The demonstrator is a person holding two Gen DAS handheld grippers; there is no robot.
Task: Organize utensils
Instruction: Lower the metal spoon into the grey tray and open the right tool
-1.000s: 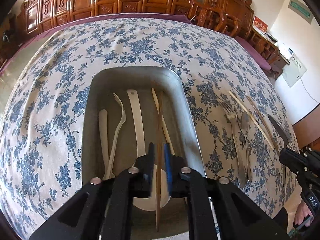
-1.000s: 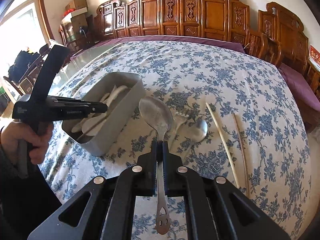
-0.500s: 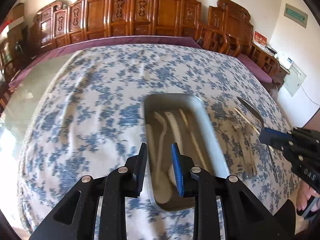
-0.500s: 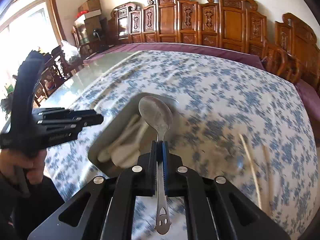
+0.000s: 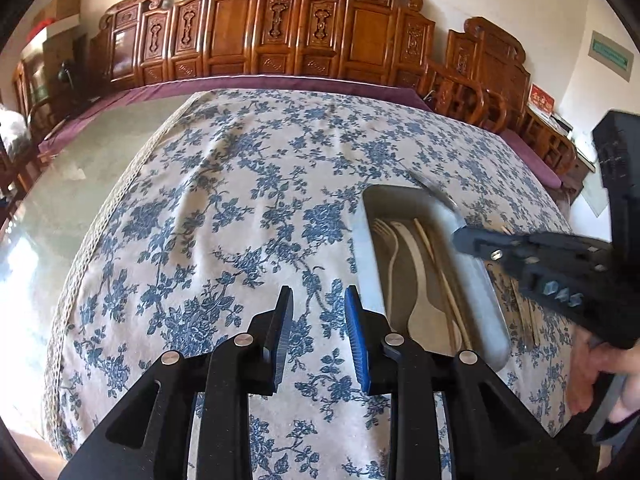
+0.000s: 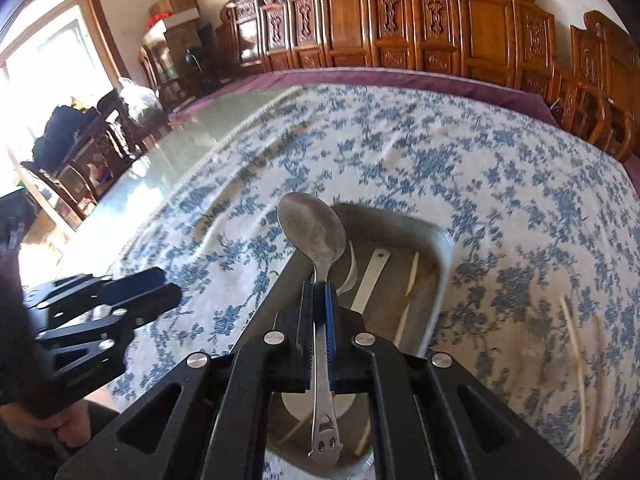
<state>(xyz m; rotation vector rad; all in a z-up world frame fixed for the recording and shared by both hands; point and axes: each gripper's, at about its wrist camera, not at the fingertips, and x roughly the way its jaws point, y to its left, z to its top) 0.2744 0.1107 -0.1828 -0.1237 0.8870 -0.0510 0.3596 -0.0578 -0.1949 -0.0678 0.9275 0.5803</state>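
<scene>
A metal tray on the flowered tablecloth holds a pale fork, a pale spoon and chopsticks. My left gripper is open and empty, over the cloth just left of the tray. My right gripper is shut on a steel spoon and holds it over the tray, bowl pointing forward. In the left wrist view the right gripper reaches in from the right above the tray. In the right wrist view the left gripper is at the lower left.
Two loose chopsticks lie on the cloth right of the tray. Bare glass tabletop lies left of the cloth. Carved wooden chairs line the table's far side.
My left gripper let go of a chopstick in the tray, opened and moved left off the tray. My right gripper carried the steel spoon from over the cloth to above the tray.
</scene>
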